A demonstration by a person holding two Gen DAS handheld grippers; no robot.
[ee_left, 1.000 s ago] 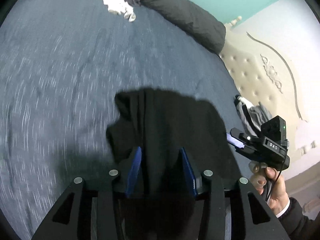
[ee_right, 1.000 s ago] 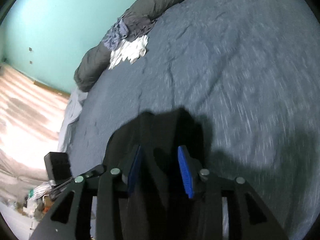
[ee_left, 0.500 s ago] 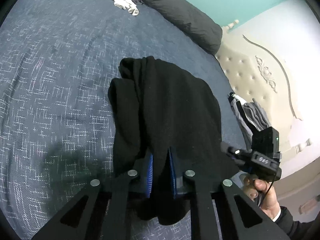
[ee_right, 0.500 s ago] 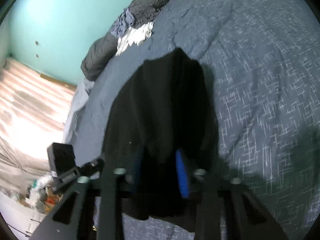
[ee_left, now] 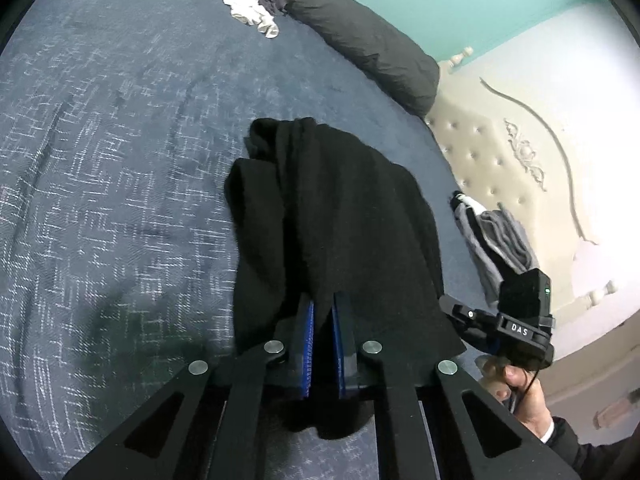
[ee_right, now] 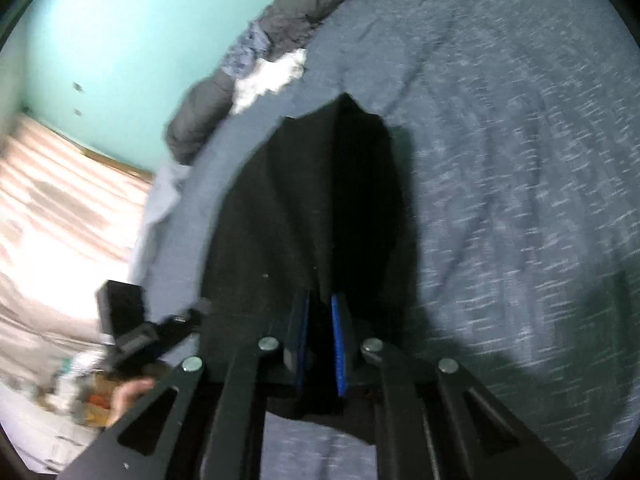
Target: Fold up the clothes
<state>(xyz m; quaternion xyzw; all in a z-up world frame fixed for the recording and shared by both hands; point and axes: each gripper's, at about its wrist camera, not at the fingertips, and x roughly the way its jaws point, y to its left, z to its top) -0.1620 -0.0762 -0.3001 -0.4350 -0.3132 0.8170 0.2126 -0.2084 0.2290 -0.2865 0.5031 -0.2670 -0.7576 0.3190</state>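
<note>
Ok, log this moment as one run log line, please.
garment: black garment on bed | left gripper: closing on its edge | right gripper: closing on its edge

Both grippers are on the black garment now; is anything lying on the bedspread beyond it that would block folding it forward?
Nothing visible: the blue bedspread past the black garment is bare. The white clothes and grey bolster lie far off; striped clothes sit aside.

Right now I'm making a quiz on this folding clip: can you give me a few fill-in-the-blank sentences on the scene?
1. The garment pinched in both grippers is ____ in colour.
2. It lies on a ____ bedspread.
3. The wall behind the bed is painted ____.
4. Folded grey and white clothes lie near the tufted ____.

Missing words: black; blue; turquoise; headboard
</note>
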